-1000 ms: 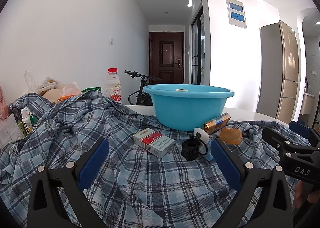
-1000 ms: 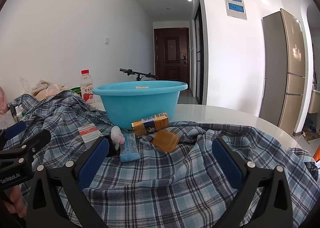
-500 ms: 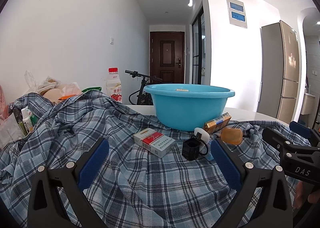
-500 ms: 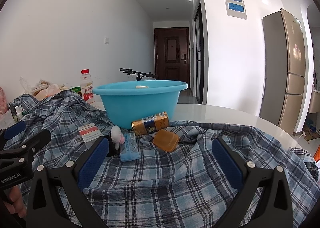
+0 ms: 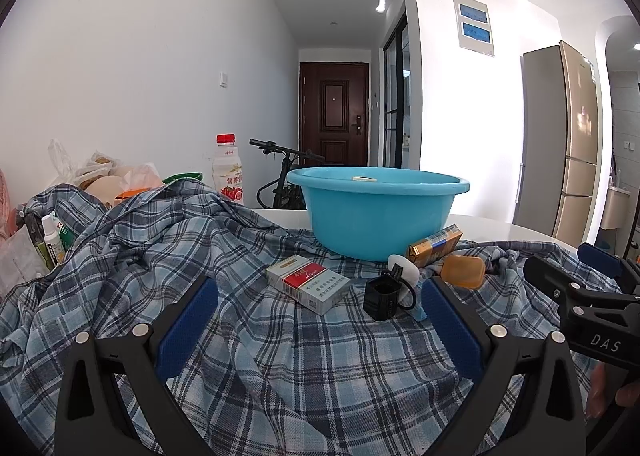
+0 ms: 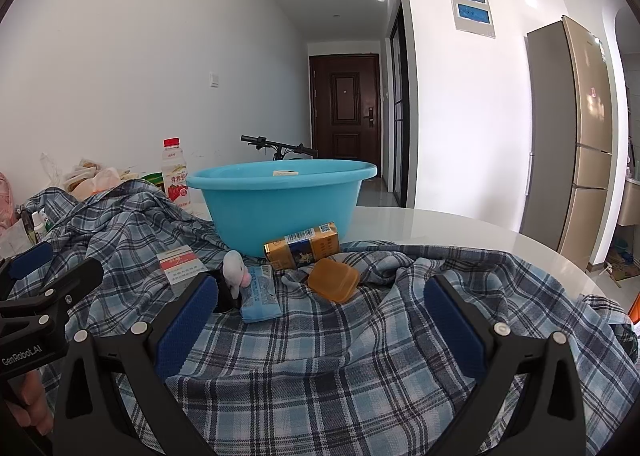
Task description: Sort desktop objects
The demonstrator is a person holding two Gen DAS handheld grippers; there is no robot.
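Note:
A blue basin (image 5: pixel 378 212) (image 6: pixel 282 206) stands on the plaid cloth (image 5: pixel 320 368) (image 6: pixel 340 368). In front of it lie a red-and-white cigarette pack (image 5: pixel 307 287) (image 6: pixel 180 266), a small black box (image 5: pixel 382 299), a gold carton (image 5: pixel 434 246) (image 6: pixel 302 245), an amber soap-like block (image 5: pixel 464 271) (image 6: pixel 334 279), a blue wrapped packet (image 6: pixel 259 293) and a small white plush toy (image 6: pixel 235 273). My left gripper (image 5: pixel 318 320) is open, short of the pack and black box. Open too, my right gripper (image 6: pixel 320 320) hovers just short of the amber block.
A red-capped drink bottle (image 5: pixel 228 168) (image 6: pixel 175 176) and bags of food (image 5: pixel 108 176) stand at the back left. Small bottles (image 5: pixel 54 240) sit at the far left. The white tabletop (image 6: pixel 460 228) shows bare at the right; a fridge (image 6: pixel 576 136) stands beyond.

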